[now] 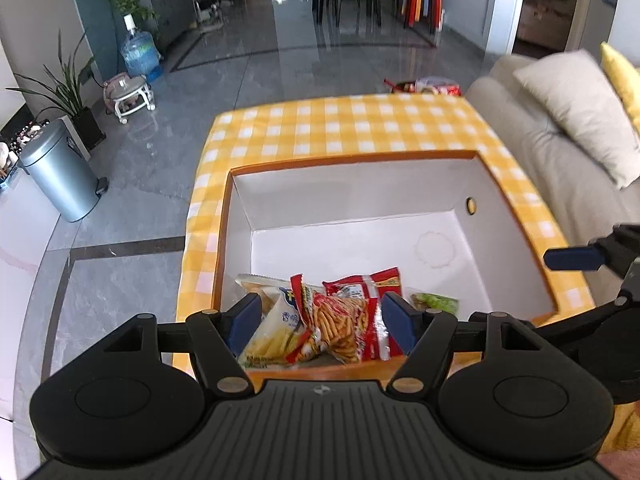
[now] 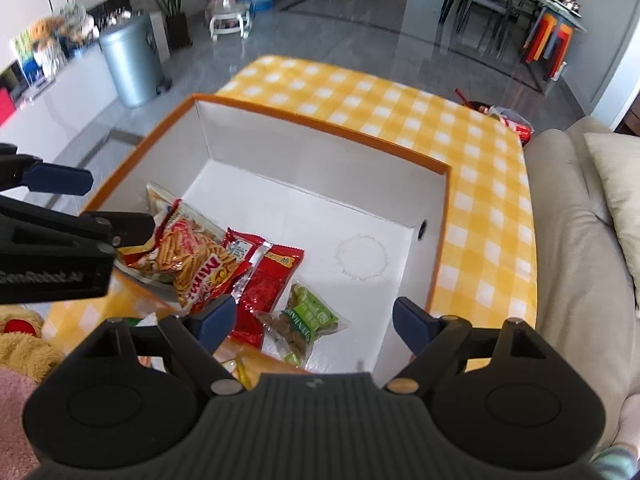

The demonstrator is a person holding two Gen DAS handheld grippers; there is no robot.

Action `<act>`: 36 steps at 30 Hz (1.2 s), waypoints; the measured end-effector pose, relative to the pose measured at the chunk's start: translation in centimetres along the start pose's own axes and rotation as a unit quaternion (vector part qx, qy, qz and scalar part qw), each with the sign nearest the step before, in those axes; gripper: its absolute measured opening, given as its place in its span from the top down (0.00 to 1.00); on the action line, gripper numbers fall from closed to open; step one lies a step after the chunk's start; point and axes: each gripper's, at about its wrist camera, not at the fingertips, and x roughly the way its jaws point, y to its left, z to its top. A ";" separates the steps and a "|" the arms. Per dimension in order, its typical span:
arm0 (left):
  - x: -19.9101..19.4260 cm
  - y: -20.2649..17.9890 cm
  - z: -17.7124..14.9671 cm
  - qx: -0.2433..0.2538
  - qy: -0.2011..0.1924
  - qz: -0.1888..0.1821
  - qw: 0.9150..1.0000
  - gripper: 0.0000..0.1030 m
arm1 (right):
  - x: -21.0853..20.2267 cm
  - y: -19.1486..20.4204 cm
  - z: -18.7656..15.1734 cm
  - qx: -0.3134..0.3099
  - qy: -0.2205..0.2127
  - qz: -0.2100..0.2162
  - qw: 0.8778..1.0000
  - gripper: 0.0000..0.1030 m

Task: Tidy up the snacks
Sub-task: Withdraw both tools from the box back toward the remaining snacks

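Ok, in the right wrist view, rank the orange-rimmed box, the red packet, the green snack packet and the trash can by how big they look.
1. Orange-rimmed box, clearly largest.
2. Trash can, though it stands farther away.
3. Red packet.
4. Green snack packet, close to the red one, so that order is unsure.

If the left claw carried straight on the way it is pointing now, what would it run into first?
Most likely the bag of stick crackers in the box: it lies right between the open left claw fingers, though depth is hard to judge.
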 end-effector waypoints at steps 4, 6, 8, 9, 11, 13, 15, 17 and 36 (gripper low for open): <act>-2.1 -0.6 -1.1 0.009 -0.023 -0.002 1.000 0.22 | -1.9 0.0 -2.1 0.015 -0.031 0.005 0.999 0.19; -3.0 -0.9 -1.6 0.016 -0.035 -0.003 0.999 0.22 | -2.9 0.2 -3.1 0.016 -0.051 0.000 0.999 0.17; -3.8 -1.2 -2.4 0.019 -0.045 -0.005 0.999 0.21 | -4.1 0.4 -4.2 0.016 -0.076 -0.008 0.997 0.15; -4.1 -1.3 -2.7 0.018 -0.048 -0.006 0.999 0.21 | -4.5 0.5 -4.8 0.018 -0.085 -0.010 0.996 0.15; -4.5 -1.4 -3.5 0.016 -0.051 -0.010 0.999 0.21 | -5.4 0.5 -5.9 0.028 -0.100 -0.009 0.995 0.15; -4.8 -1.5 -4.3 0.012 -0.049 -0.017 0.999 0.21 | -6.2 0.6 -7.4 0.046 -0.113 -0.006 0.993 0.15; -5.0 -1.6 -5.2 0.006 -0.048 -0.027 0.998 0.21 | -6.7 0.7 -8.7 0.059 -0.124 -0.006 0.991 0.15; -5.2 -1.5 -6.3 -0.003 -0.049 -0.036 0.998 0.21 | -7.2 1.0 -10.1 0.068 -0.138 -0.013 0.988 0.15; -1.4 -1.4 -14.0 -0.063 0.008 -0.047 0.997 0.19 | -3.5 1.6 -19.7 0.070 -0.124 -0.027 0.989 0.15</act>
